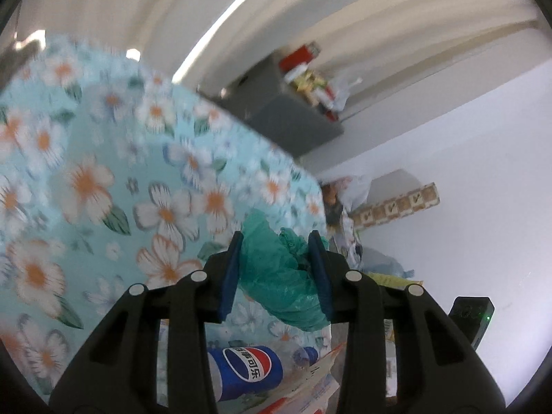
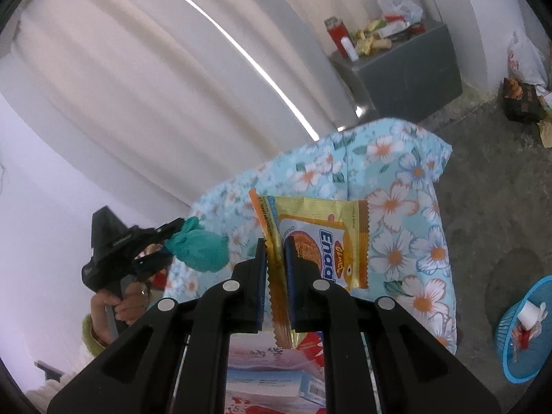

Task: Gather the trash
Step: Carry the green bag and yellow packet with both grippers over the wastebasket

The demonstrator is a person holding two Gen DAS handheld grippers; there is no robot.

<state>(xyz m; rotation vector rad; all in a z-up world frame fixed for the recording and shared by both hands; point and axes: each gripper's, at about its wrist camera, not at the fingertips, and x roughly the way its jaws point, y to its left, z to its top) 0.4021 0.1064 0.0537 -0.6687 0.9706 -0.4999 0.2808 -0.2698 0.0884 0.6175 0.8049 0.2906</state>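
Note:
My left gripper (image 1: 276,269) is shut on a crumpled green plastic bag (image 1: 279,276) and holds it above the table with the blue floral cloth (image 1: 103,179). In the right wrist view the left gripper (image 2: 169,241) shows at the left with the green bag (image 2: 200,248) in it. My right gripper (image 2: 275,276) is shut on a yellow Enaak snack wrapper (image 2: 321,238), pinched by its left edge, above the floral cloth (image 2: 407,207). A Pepsi bottle (image 1: 245,369) lies below the left gripper beside paper packaging (image 1: 310,383).
A blue trash basket (image 2: 524,334) with some litter stands on the floor at the lower right. A grey cabinet (image 2: 410,65) with clutter on top stands by the wall. Bags and boxes (image 2: 524,93) lie on the floor at the far right. Printed packaging (image 2: 276,376) lies under my right gripper.

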